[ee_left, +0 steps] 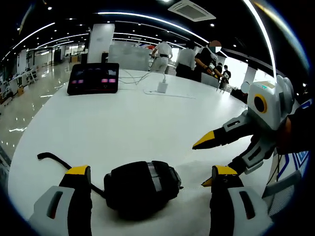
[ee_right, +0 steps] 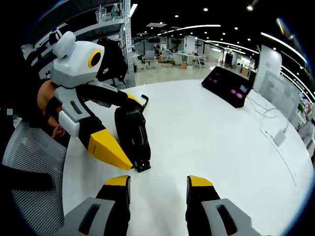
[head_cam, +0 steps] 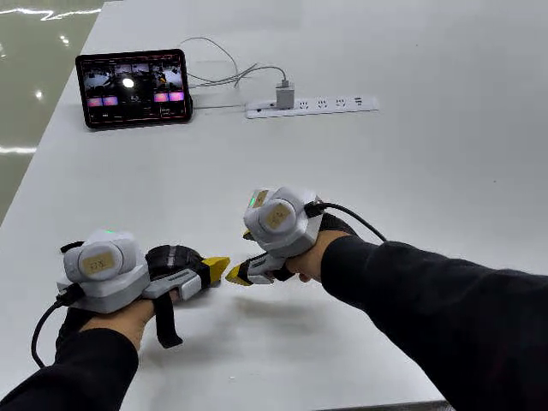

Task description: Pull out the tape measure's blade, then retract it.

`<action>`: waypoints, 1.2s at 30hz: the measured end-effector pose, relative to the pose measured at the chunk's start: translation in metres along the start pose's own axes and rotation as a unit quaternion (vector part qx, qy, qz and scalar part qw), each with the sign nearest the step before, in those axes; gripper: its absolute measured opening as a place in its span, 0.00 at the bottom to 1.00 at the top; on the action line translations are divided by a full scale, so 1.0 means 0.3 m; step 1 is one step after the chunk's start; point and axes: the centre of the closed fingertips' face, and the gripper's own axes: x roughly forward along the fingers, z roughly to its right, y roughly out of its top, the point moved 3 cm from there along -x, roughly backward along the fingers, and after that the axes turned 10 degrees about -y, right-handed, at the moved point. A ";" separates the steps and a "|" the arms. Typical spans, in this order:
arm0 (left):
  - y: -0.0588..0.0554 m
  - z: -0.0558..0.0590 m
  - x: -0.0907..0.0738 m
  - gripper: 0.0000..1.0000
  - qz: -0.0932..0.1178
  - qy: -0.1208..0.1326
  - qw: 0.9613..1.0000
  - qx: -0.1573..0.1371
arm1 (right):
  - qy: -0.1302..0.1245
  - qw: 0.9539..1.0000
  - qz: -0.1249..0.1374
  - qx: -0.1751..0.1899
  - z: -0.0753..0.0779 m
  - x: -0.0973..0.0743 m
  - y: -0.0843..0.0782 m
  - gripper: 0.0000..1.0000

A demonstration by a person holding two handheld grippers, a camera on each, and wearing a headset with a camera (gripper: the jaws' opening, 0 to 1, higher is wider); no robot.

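Observation:
A black tape measure (head_cam: 174, 259) lies on the white table (head_cam: 360, 171), its black strap (head_cam: 164, 322) trailing toward me. My left gripper (head_cam: 193, 267) is open, and the tape measure (ee_left: 142, 189) sits between its yellow-tipped jaws with a gap on each side. My right gripper (head_cam: 238, 275) is open with nothing between its jaws, pointing left at the tape measure from close by. In the right gripper view the tape measure (ee_right: 132, 129) stands just ahead of my right gripper (ee_right: 158, 183), its blade end lowest, beside the left gripper's yellow fingertip (ee_right: 109, 150). No blade is drawn out.
A tablet (head_cam: 134, 87) with a lit screen stands at the back left. A white power strip (head_cam: 312, 105) with a charger and cables lies behind the grippers. The table's left edge meets a shiny floor (head_cam: 34, 77). Several people (ee_left: 189, 58) stand beyond the table.

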 end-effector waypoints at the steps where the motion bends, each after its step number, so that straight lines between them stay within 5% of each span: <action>1: -0.005 0.002 -0.001 0.99 -0.003 -0.004 1.000 0.001 | -0.001 1.000 0.000 0.003 0.002 -0.009 -0.008 0.43; 4: -0.024 0.021 -0.001 0.99 -0.020 -0.030 0.999 -0.001 | -0.006 1.000 0.004 0.014 0.011 -0.038 -0.031 0.45; 10: -0.030 0.024 -0.019 0.99 -0.041 -0.062 0.997 0.039 | -0.025 0.999 0.018 0.032 0.026 -0.121 -0.066 0.49; 12: -0.035 0.034 -0.026 0.99 -0.059 -0.081 0.993 0.066 | -0.028 0.998 0.025 0.045 0.028 -0.151 -0.073 0.51; 18: -0.026 0.048 -0.050 0.99 -0.070 -0.111 0.984 0.119 | -0.039 0.998 0.031 0.047 0.043 -0.223 -0.115 0.56; 29: -0.058 0.042 -0.068 0.99 -0.099 -0.128 0.982 0.101 | -0.051 0.995 0.031 0.074 0.060 -0.315 -0.181 0.62; 36: -0.054 0.039 -0.087 0.99 -0.104 -0.139 0.978 0.117 | -0.065 0.995 0.036 0.073 0.082 -0.370 -0.206 0.67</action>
